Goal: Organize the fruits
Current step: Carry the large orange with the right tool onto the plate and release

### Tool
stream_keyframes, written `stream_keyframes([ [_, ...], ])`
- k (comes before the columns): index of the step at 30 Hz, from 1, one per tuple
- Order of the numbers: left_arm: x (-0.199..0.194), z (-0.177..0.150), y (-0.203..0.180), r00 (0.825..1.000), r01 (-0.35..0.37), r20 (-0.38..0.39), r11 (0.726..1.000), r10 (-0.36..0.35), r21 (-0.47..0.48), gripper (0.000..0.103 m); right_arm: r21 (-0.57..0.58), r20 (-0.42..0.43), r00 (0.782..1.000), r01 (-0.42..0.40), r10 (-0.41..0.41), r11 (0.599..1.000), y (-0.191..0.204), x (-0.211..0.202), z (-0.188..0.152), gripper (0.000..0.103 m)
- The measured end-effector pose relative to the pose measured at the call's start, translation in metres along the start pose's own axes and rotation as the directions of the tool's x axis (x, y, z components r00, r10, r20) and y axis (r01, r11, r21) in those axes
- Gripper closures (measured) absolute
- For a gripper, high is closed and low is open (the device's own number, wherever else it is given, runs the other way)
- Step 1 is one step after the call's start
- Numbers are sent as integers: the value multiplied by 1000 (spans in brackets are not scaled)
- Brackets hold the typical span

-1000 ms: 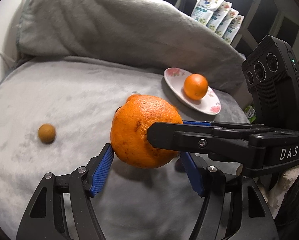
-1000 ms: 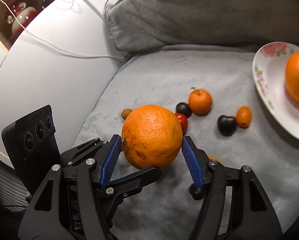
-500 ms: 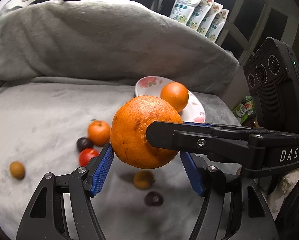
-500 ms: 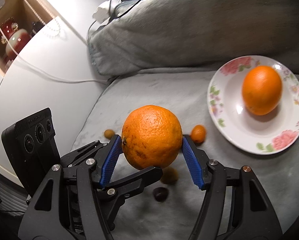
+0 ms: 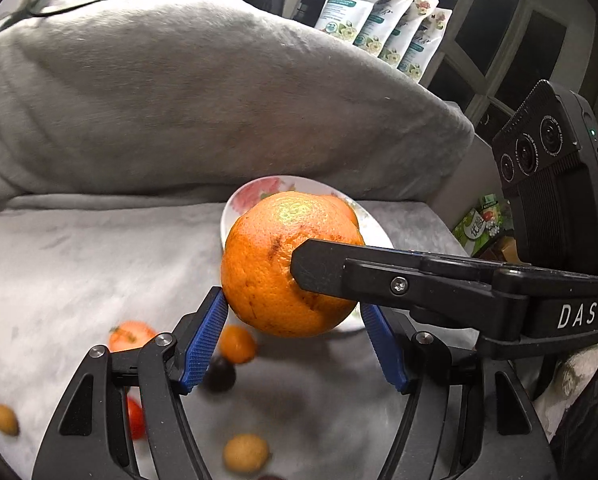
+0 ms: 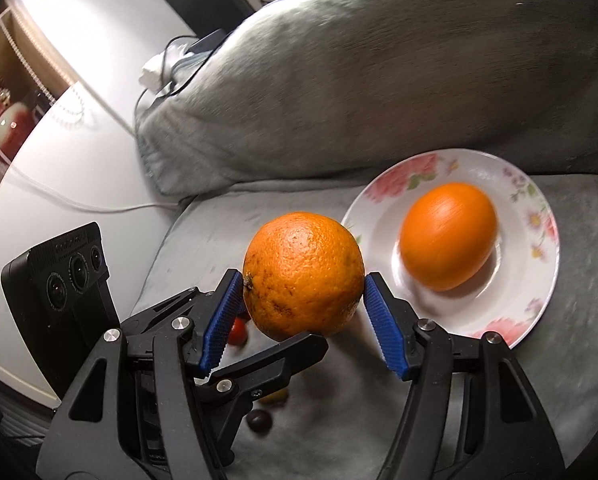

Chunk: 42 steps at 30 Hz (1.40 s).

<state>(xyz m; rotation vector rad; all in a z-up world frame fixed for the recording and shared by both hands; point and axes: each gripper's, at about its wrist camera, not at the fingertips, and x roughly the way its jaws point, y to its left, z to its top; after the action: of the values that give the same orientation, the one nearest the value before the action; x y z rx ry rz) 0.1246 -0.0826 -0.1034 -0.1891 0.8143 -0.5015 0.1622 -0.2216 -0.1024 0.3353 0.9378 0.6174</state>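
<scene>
Above the grey blanket: one large orange [image 6: 303, 276] is held in the air by both grippers at once.
Right gripper [image 6: 304, 307]: its blue pads press on the left and right flanks of the orange, pinching it.
Left gripper [image 5: 295, 338]: its left blue pad touches the orange's lower left; the right pad sits just beside the fruit, mostly hidden behind the right gripper's black finger, so whether it truly clamps I cannot tell.
Orange relative to the fingers: it sits at the tips of both pairs, bulging up past them, with the right gripper's finger crossing its right side in the left wrist view.
Plate [image 6: 383, 208]: white with pink flowers, on the blanket [image 6: 579, 352] to the right of the held orange and a little farther off, close below a big grey pillow [image 6: 379, 72].
Second orange [image 6: 447, 236]: lying in the plate's middle, blurred.
Small fruit: under the held orange lie a mandarin [image 5: 129, 334], a kumquat [image 5: 237, 344], a dark plum [image 5: 219, 374], a red tomato [image 5: 135, 420] and two tan round fruits [image 5: 245, 453], all scattered on the near blanket, apart from the plate.
Far right: a row of flowered pouches [image 5: 383, 28] stands behind the pillow.
</scene>
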Motion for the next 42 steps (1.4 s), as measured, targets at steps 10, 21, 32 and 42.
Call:
stream_keyframes([
  [10, 29, 14, 6, 999, -17, -40, 1000, 16, -22, 34, 31, 64, 998, -22, 20, 999, -16, -11, 22, 39],
  [21, 20, 14, 17, 999, -50, -18, 998, 50, -41, 35, 29, 151, 988, 5, -9, 1000, -12, -38, 32, 39],
  [32, 13, 14, 12, 998, -63, -17, 998, 63, -8, 37, 33, 164, 986, 27, -32, 999, -11, -50, 21, 39],
  [42, -11, 8, 12, 997, -78, 17, 997, 78, 1, 37, 14, 164, 985, 53, -54, 999, -4, -60, 8, 39],
])
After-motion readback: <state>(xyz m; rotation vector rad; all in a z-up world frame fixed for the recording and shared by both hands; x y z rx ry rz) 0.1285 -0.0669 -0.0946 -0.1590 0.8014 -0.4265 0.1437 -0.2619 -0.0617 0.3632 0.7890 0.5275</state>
